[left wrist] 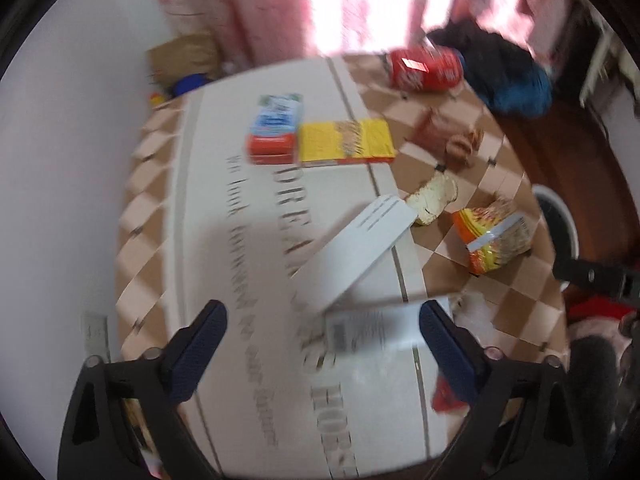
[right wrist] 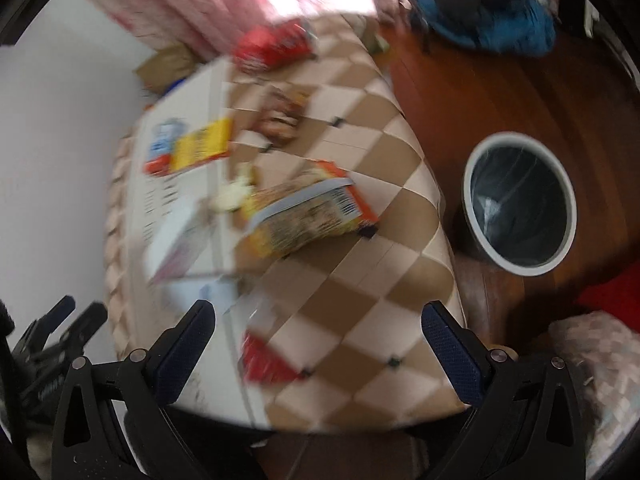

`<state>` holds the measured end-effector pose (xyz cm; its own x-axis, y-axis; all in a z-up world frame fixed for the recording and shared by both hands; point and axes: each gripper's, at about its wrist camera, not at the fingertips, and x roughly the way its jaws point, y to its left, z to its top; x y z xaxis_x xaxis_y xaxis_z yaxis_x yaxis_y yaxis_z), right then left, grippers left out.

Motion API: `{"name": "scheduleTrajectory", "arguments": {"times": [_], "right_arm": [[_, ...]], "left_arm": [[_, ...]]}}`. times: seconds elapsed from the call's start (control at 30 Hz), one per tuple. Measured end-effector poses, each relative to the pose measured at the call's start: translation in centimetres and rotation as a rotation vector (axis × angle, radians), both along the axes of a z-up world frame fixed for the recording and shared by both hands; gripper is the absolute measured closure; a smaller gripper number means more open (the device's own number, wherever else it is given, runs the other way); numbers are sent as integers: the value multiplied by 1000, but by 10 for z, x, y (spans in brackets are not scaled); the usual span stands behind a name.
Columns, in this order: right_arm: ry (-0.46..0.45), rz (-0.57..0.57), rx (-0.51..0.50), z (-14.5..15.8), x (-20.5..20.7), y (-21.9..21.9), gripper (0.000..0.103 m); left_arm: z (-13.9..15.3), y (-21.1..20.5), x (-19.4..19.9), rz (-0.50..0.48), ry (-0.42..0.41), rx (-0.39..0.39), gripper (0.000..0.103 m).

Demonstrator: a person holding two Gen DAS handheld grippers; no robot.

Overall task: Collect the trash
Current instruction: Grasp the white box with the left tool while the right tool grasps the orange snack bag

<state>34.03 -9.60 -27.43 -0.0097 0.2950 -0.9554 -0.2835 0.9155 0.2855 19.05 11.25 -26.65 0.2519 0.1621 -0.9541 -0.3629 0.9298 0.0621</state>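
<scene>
Trash lies on a table with a checkered cloth (right wrist: 360, 300): an orange noodle packet (right wrist: 308, 212), a yellow box (left wrist: 346, 140), a blue and orange carton (left wrist: 274, 130), a red can (left wrist: 424, 68), a brown wrapper (left wrist: 448, 136), a piece of bread (left wrist: 434, 198), a flat white box (left wrist: 360, 248) and a red wrapper (right wrist: 264, 360). My left gripper (left wrist: 323, 312) hangs open above a barcoded white paper (left wrist: 368, 328), touching nothing. My right gripper (right wrist: 319, 310) is open and empty over the cloth near the red wrapper. Both views are blurred.
A round bin (right wrist: 516, 269) with a white rim and dark liner stands on the wooden floor to the right of the table. A blue and black bag (right wrist: 492, 20) lies on the floor beyond it. Pink curtains (left wrist: 280, 8) hang behind the table, and a white wall runs along the left.
</scene>
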Motion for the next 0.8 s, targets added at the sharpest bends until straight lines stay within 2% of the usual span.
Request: {"name": "scheduleTrajectory", "arguments": {"times": [0.03,0.1,0.13,0.2,0.27,0.33,0.43,0.5,0.63,0.73,0.8], "right_arm": [[7,-15,-1,-11,8,4,0],[0,-18,-18,-23,19,12,0],[-7,-16,-21,-28,24,17,0],[-10,-3,-27,-36,33,28,0],[-19,18,-32,-41,38,37,1],[-31,44,-46,-46,44,45,2],[-36,81,-47,-52,46,56,5],[-31,105,-47,-57,43,60,12],[-41,126,-44,-65,36,66,16],[-75,135,-34,-61,30,67,31],[-86,133,-32,-59,27,68,47]], "left_arm": [[-9,0,11,-30,21,-13,24],[-28,-2,34,-98,63,-46,30],[-38,-3,45,-127,79,-54,38],[-53,-3,58,-162,121,-30,50],[-58,-2,63,-182,128,-16,56],[-55,6,62,-156,107,-58,67],[-51,18,55,-69,89,-74,68],[-50,26,47,-23,79,-74,68],[-57,37,38,9,76,-78,68],[-56,37,34,25,64,-64,72],[-51,35,30,28,55,-37,72]]}}
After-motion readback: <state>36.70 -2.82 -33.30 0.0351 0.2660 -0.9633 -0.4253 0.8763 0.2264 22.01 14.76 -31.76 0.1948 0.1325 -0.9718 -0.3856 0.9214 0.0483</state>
